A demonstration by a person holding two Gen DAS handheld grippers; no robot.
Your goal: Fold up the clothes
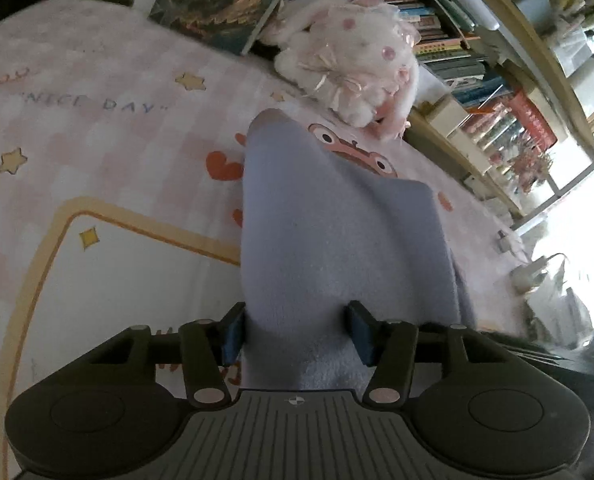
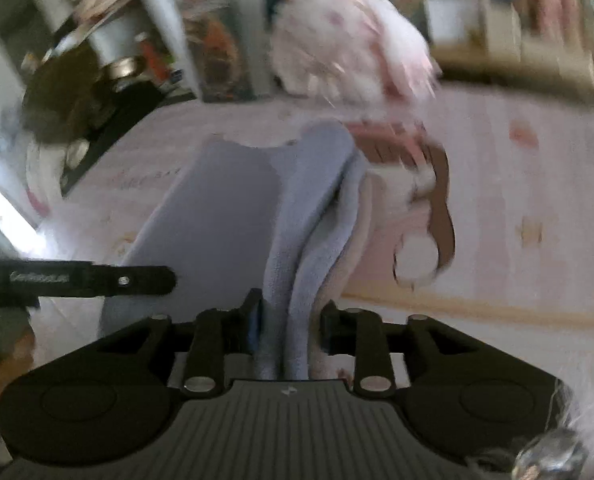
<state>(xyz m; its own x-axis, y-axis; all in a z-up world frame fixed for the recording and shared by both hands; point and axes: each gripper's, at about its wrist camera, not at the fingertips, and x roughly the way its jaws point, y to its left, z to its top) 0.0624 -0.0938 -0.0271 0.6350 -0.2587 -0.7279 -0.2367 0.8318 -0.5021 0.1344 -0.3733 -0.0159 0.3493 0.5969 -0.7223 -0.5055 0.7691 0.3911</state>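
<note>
Left gripper (image 1: 299, 334): black linkage arms, blue pads, jaws fairly wide with a thick fold of the cloth (image 1: 337, 240) filling the gap; right gripper (image 2: 291, 326): jaws narrower, pinched on a bunched ridge of the same cloth. Cloth: pale lavender fleece, soft and napped, draped away from both grippers onto a pink checked blanket (image 1: 97, 128) printed with stars. Far side: fluffy white-pink plush (image 1: 349, 64), shelves of books (image 1: 449, 40).

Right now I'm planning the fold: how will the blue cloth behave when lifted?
Likely floppy: the blue cloth sags in soft folds ahead of the left gripper. Probably grippy, given its fuzzy surface. In the right gripper it bunches, so edges may droop.
</note>
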